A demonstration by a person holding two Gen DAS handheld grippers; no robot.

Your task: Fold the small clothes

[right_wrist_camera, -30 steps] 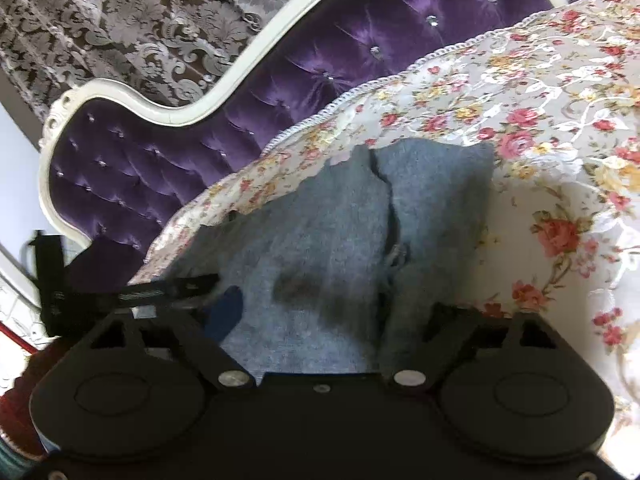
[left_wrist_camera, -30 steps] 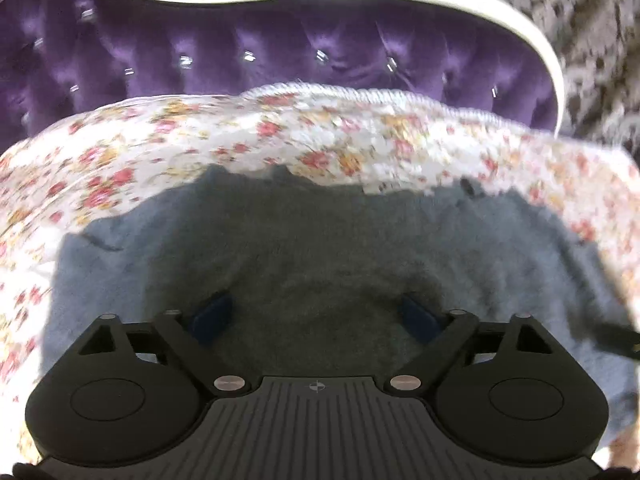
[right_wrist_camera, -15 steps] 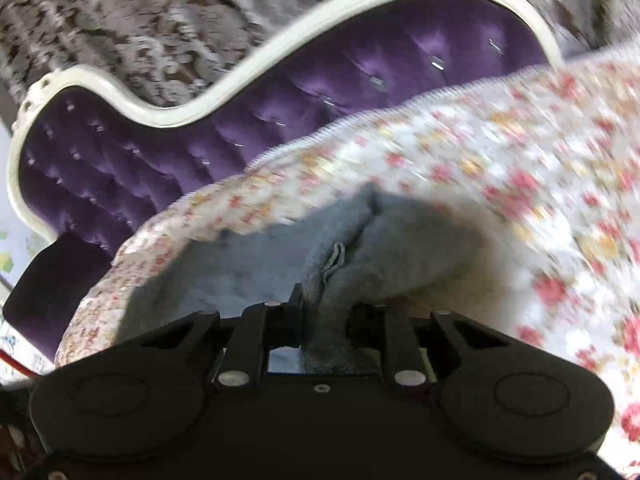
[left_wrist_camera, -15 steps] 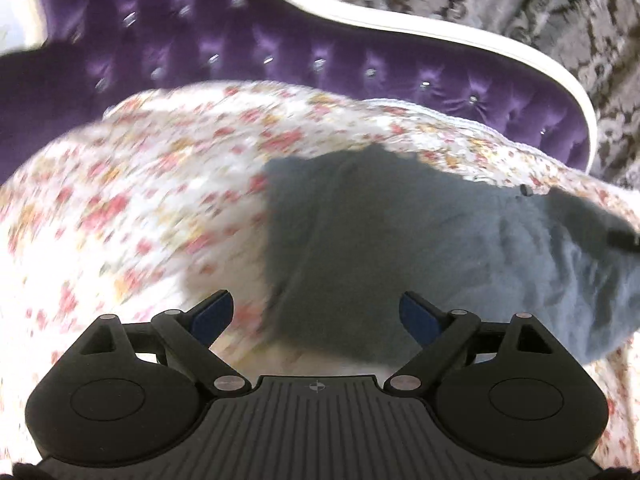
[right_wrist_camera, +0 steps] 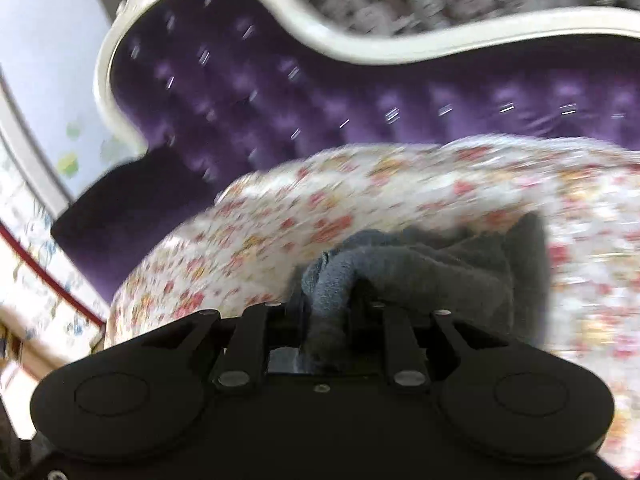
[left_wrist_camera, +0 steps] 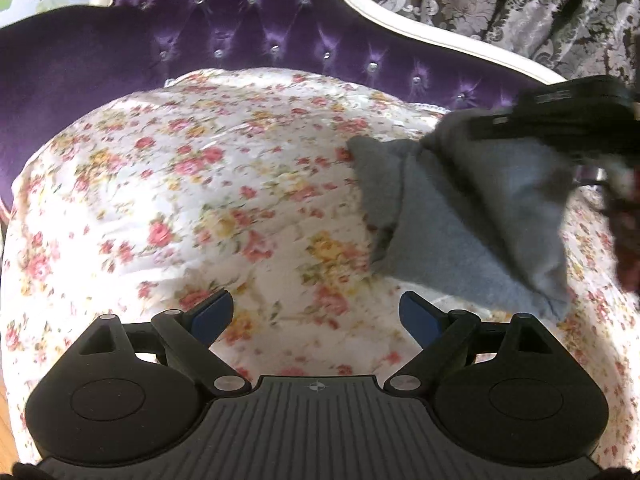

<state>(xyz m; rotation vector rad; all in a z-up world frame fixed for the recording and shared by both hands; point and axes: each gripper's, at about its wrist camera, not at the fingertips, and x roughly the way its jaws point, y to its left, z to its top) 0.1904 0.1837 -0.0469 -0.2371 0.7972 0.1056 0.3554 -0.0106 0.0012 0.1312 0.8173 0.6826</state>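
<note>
Right gripper (right_wrist_camera: 326, 300) clamps a bunched fold of the soft grey knitted garment (left_wrist_camera: 472, 216) and lifts it off the flowered bedspread (left_wrist_camera: 200, 184).

And the right-hand tool has the cloth! Its jaws have just been closing, and a thick roll of grey knit is pinched between them, the rest of the garment trailing away to the right across the white quilt with its pink and yellow roses. Over on the other side, the left gripper (left_wrist_camera: 316, 316) hangs with its blue-padded fingers (left_wrist_camera: 212, 314) spread wide, nothing between them but bedspread, the garment lying just off to its right, pulled up into a peak under the black tool. Behind it all runs the purple buttoned velvet headboard (left_wrist_camera: 240, 24) with its white curved frame; the right view is blurred.
</note>
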